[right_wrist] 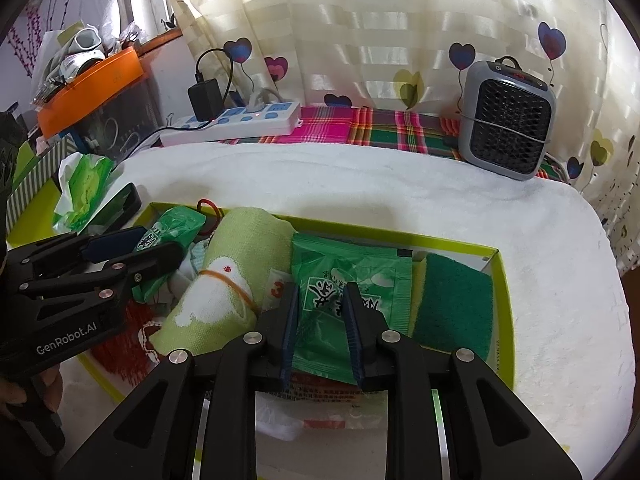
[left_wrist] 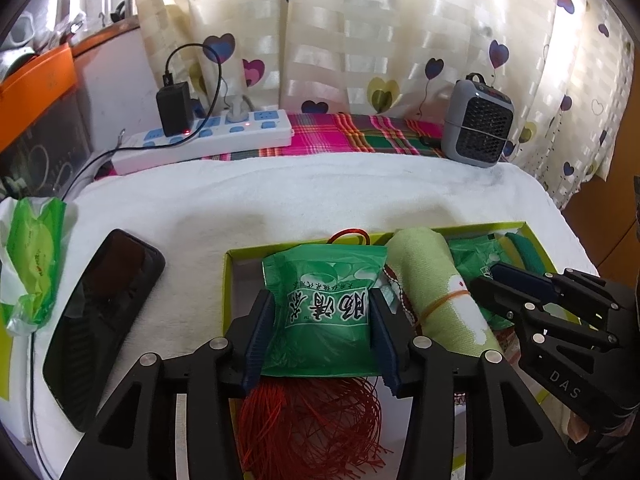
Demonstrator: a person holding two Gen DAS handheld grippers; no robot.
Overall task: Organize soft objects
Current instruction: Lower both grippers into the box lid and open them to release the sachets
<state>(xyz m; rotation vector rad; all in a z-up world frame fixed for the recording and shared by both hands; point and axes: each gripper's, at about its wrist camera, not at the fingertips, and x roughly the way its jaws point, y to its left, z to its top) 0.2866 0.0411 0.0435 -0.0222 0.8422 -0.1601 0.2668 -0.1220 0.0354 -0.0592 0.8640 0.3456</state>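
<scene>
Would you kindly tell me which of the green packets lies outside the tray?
The crumpled packet at the far left, on the white towel beside the phone. The other two packets sit in the tray, one between each gripper's fingers.

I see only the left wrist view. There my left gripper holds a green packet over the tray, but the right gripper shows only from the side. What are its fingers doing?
Observer: The right gripper has one finger on each side of a second green packet lying in the tray. I cannot tell whether it grips.
Operator: What lies at the right end of the tray?
Observer: A sponge, green face up, lies flat beside that packet.
Operator: Is anything under the packet?
Observer: A white wrapper with red print shows below its near edge.
</scene>
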